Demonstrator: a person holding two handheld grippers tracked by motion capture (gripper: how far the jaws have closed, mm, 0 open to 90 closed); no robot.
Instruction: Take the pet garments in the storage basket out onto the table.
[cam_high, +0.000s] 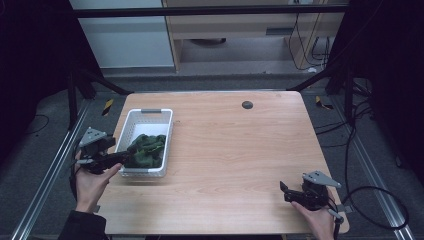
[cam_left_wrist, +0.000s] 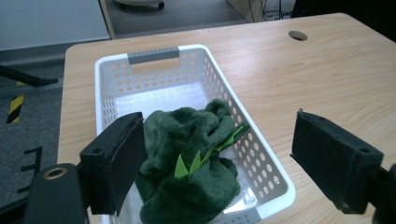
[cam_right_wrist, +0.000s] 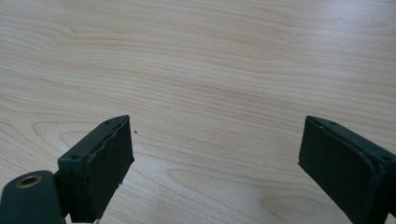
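A white perforated plastic basket (cam_high: 131, 123) with grey handle strips at its short ends sits near the left edge of the light wooden table (cam_high: 240, 150), long side running front to back. A crumpled dark green plush cloth (cam_left_wrist: 187, 158) with bright green felt spikes lies heaped in its nearer half.

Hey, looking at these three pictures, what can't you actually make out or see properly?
- What the dark green plush is: crumpled in the white basket, shape unreadable in the left gripper view.
- Basket floor beneath the plush: covered by it.
- Basket's near end: cut by the bottom edge and the left claw, left gripper view.
- Right claw in the high view: too small and dark for detail.
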